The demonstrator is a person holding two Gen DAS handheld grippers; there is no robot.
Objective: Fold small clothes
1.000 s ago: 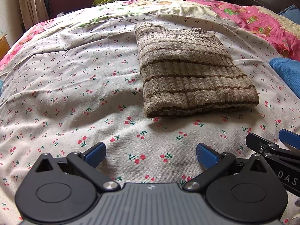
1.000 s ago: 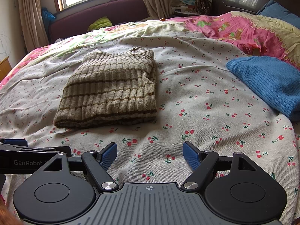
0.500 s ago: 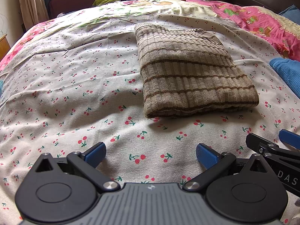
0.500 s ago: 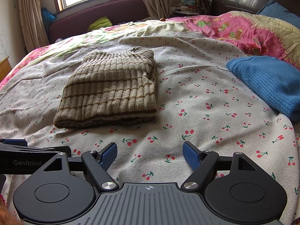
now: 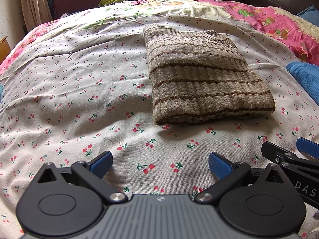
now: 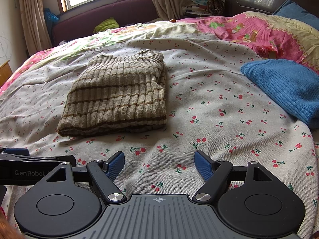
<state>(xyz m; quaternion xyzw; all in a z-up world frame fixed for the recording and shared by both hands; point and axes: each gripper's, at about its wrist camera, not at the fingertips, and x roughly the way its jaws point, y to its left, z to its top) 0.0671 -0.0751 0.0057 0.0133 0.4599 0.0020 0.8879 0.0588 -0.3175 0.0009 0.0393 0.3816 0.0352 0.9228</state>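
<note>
A beige ribbed sweater with brown stripes lies folded into a neat rectangle on the cherry-print bedsheet. My left gripper hovers open over the sheet, short of the sweater's near edge, with nothing between its blue pads. My right gripper is open too, empty, near the sweater's near right corner. Each gripper shows at the edge of the other's view: the right one and the left one.
A folded blue knit garment lies on the right of the bed. A pink patterned quilt covers the far right. A maroon bench with a green cloth sits under the window, and curtains hang on both sides.
</note>
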